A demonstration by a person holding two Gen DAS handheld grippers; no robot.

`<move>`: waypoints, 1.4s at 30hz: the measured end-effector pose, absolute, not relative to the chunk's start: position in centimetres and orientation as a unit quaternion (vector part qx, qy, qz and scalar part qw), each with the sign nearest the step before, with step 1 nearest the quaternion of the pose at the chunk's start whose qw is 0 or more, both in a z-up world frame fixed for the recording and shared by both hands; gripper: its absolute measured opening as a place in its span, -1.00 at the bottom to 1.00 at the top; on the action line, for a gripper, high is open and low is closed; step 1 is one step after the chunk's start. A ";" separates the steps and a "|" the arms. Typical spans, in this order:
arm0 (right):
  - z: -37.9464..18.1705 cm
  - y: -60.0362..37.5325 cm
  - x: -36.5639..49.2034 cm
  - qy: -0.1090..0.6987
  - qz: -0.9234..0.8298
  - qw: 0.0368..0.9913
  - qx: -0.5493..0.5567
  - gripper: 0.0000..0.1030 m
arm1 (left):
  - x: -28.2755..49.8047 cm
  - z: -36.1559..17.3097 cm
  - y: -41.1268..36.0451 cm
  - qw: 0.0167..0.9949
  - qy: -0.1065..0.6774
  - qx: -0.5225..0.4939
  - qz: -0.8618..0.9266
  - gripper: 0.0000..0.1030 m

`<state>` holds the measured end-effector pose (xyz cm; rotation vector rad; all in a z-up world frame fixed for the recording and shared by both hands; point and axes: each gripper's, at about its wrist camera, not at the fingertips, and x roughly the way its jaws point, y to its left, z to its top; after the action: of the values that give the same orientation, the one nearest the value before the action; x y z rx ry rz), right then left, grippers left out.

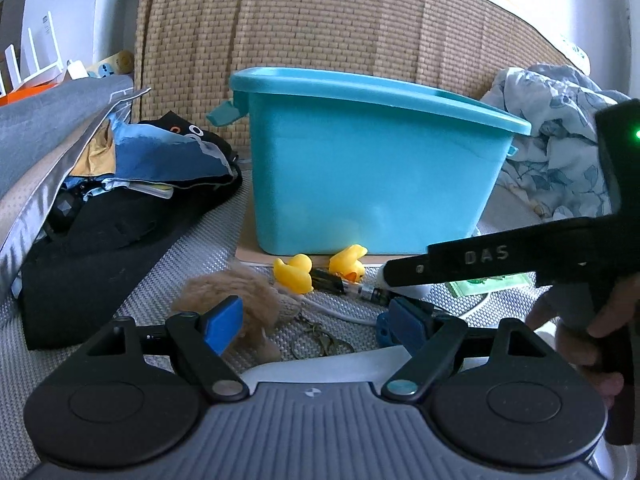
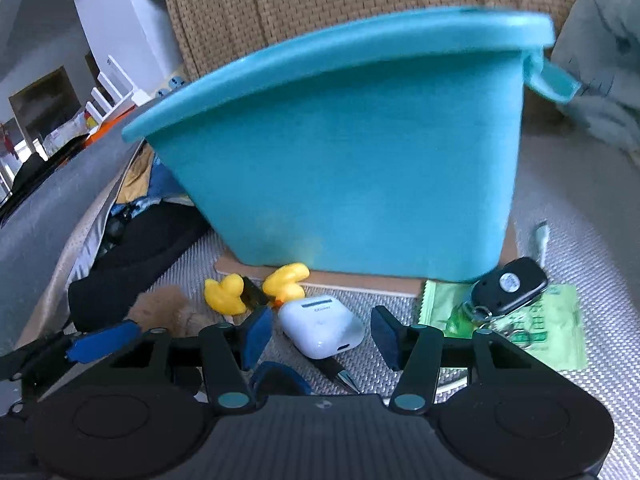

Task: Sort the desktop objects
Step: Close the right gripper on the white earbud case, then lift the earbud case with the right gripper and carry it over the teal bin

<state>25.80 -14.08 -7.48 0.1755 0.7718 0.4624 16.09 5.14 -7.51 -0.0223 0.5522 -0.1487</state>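
Between your right gripper's (image 2: pixel 320 334) parted, empty fingers lies the white earbud case (image 2: pixel 320 326); ducks (image 2: pixel 224 288), key fob (image 2: pixel 508 284) remain unsorted.

You are working in a home, most likely a bedroom or living area. The work surface is a grey woven mat (image 2: pixel 580 216) backed by a tan woven rattan panel (image 1: pixel 320 20) resembling a headboard or sofa back. Note the crumpled blue-and-white floral fabric (image 1: pixel 556 152) at the right and the heap of dark and blue folded clothing (image 1: pixel 160 168) at the left. Household items confirm the setting: a teal plastic storage bin (image 1: pixel 368 176), two yellow rubber ducks (image 2: pixel 225 289), a white earbud charging case (image 2: pixel 320 326), a black car key fob (image 2: pixel 508 282) and a white router with upright antennas (image 1: pixel 38 60).
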 end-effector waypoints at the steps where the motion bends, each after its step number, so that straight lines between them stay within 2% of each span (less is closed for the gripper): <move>1: -7.8 -14.1 26.0 0.376 0.224 0.895 0.085 0.14 | 16.1 -7.5 5.1 0.959 0.272 -0.010 -0.074 0.61; 10: -8.2 -13.4 26.0 0.367 0.234 0.897 0.075 0.15 | 16.3 -7.7 5.6 0.957 0.282 -0.024 -0.068 0.64; 14: -8.2 -13.2 25.9 0.366 0.243 0.896 0.063 0.05 | 16.4 -7.7 6.0 0.955 0.286 -0.038 -0.064 0.64; 27: -6.2 -10.5 23.1 0.300 0.254 0.918 -0.050 0.04 | 16.4 -7.8 6.2 0.955 0.286 -0.044 -0.060 0.64; 42: -4.1 -10.8 21.6 0.272 0.251 0.927 -0.056 0.04 | 16.4 -7.9 6.0 0.954 0.290 -0.037 -0.062 0.65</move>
<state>21.60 -10.82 -4.06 -0.1148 0.5569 0.5151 16.36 5.97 -7.88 -0.0760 0.5889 -0.1266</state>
